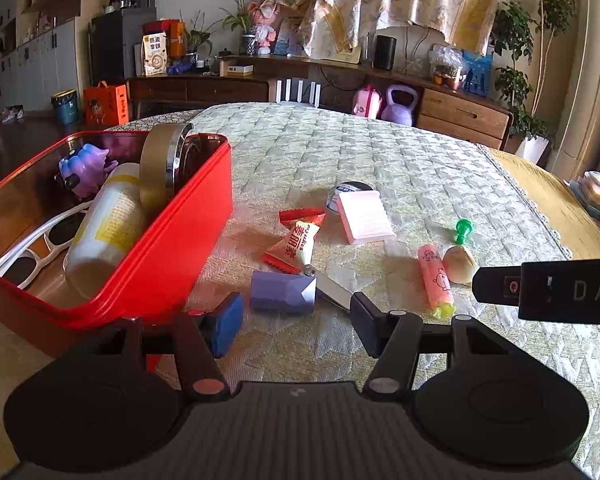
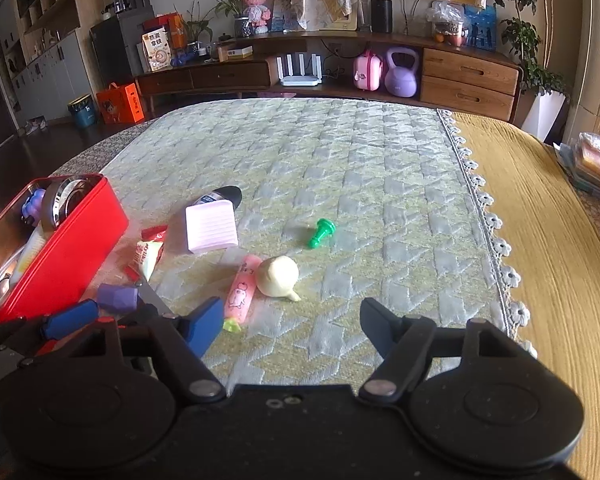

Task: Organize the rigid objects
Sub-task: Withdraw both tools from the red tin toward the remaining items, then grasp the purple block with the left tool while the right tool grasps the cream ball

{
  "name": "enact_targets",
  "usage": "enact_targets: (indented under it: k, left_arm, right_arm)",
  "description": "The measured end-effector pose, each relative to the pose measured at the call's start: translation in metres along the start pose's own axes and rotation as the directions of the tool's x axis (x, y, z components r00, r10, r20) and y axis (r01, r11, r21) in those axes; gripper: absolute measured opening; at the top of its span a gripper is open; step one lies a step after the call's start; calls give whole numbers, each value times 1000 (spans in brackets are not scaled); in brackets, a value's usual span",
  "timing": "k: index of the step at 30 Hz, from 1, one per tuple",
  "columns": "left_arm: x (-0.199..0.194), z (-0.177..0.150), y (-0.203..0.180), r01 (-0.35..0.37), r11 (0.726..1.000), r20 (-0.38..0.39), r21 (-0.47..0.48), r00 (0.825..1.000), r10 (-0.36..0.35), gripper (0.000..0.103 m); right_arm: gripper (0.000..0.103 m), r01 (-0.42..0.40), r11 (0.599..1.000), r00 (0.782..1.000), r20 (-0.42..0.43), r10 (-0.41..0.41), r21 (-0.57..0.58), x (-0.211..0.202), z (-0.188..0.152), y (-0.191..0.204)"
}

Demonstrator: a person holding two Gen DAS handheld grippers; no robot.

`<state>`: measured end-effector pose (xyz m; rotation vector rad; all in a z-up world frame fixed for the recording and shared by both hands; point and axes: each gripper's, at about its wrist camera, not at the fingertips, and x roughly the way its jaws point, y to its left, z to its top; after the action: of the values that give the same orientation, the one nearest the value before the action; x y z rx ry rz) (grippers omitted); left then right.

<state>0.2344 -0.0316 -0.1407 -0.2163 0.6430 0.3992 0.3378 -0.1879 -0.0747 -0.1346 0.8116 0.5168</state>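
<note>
Toys and snacks lie at one o'clock from our red tin [image 1: 171, 264]; both claws, left [image 1: 295, 320] and right [image 2: 291, 320], hang released, gripping nothing.

left tool [image 1: 293, 322]: jaws apart, over purple block [image 1: 282, 291] | red tin [image 1: 147, 280]: just left

Not much readable here tbh. The other gripper's black body [image 1: 572, 294] poking in from the right has white letters "DA", cut off by the frame edge. The candy wrapper [image 1: 295, 246] on the quilt has red Chinese characters, looks like 美加美. The snack bag [image 1: 155, 55] on the far sideboard has Chinese print too small to make out.
</note>
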Motion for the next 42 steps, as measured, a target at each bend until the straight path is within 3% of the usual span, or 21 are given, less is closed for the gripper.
enact_targets:
  k: [10,14,15,19,23,33,42]
  left_arm:
    - [7,4,6,63,998,12,6,998,-63,58]
    - [8,5,10,76,997,18,0,997,-76,46]
    - [8,6,10,83,997,20,-1,996,-83,41]
    - [7,6,12,98,995,20,9,995,-98,40]
    - [5,5,13,106,994,16,19,994,-107,40]
    - [-4,3,17,114,993,-6,41,993,-114,40]
    - [-34,7,22,176,983,-13,60,984,-175,40]
  right_arm:
    - [59,-41,997,999,-10,41,70,32,11,-7]
    - [57,-60,992,998,-8,61,111,41,13,-10]
    - [55,-69,990,998,-6,70,121,42,13,-11]
    - [39,-104,985,994,1,105,135,41,11,-8]
    - [27,-81,988,997,20,79,133,36,11,-3]
    - [27,-44,991,999,25,41,127,14,3,3]
    - [27,-43,994,998,49,38,101,-34,-8,15]
